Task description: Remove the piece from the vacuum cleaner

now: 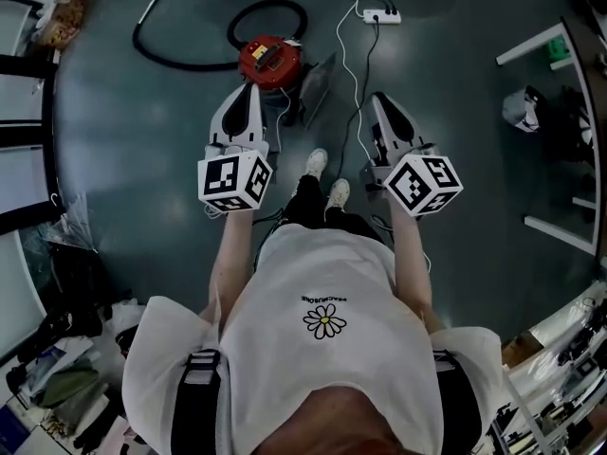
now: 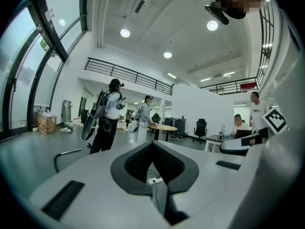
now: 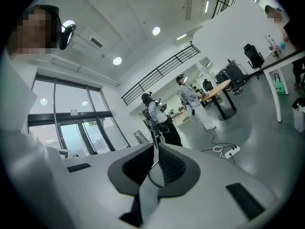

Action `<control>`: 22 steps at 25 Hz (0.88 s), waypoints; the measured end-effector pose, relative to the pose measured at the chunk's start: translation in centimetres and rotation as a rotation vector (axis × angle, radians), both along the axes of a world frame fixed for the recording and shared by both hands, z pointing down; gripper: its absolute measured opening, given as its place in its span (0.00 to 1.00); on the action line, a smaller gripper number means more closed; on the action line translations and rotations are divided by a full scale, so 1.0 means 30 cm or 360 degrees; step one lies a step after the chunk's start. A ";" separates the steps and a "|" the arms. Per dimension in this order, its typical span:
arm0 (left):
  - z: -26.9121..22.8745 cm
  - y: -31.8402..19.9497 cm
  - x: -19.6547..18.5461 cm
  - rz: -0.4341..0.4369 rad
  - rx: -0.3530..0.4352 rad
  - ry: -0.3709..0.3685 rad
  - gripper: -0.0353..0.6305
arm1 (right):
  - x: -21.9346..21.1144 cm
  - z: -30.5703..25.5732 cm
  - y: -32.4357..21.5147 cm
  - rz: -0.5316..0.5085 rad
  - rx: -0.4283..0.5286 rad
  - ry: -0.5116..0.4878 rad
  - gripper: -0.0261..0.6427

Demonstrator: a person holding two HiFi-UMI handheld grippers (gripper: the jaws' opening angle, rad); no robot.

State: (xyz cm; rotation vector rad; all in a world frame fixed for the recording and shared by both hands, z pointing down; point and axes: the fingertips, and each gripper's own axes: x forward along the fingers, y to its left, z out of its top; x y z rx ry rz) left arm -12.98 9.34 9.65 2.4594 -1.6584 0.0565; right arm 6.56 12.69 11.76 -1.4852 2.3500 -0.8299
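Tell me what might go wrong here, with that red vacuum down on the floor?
1. The white cable runs past the person's shoes: a trip risk.
2. The black hose loops by the vacuum cleaner; pulling a piece could drag or tip it.
3. The left claw and right claw are shut; they must open before grabbing.

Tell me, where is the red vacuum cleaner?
The vacuum cleaner sits on the floor at the head view's top centre, just beyond the left gripper, its black hose looping behind.
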 end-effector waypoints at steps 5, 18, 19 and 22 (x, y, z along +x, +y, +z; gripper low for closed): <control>0.037 -0.159 0.014 0.0033 -0.0001 -0.0034 0.06 | 0.022 0.028 -0.168 0.0033 0.0001 -0.0062 0.06; 0.090 -0.694 0.037 0.0138 -0.0012 0.0032 0.06 | -0.066 0.065 -0.674 -0.0033 -0.0070 0.0141 0.19; 0.110 -0.718 0.047 0.0158 -0.0032 0.0009 0.06 | -0.079 0.086 -0.701 -0.0057 -0.0083 0.0206 0.32; 0.205 -0.803 0.080 0.0215 -0.0090 -0.0093 0.06 | -0.103 0.193 -0.792 -0.0129 -0.0171 0.0262 0.50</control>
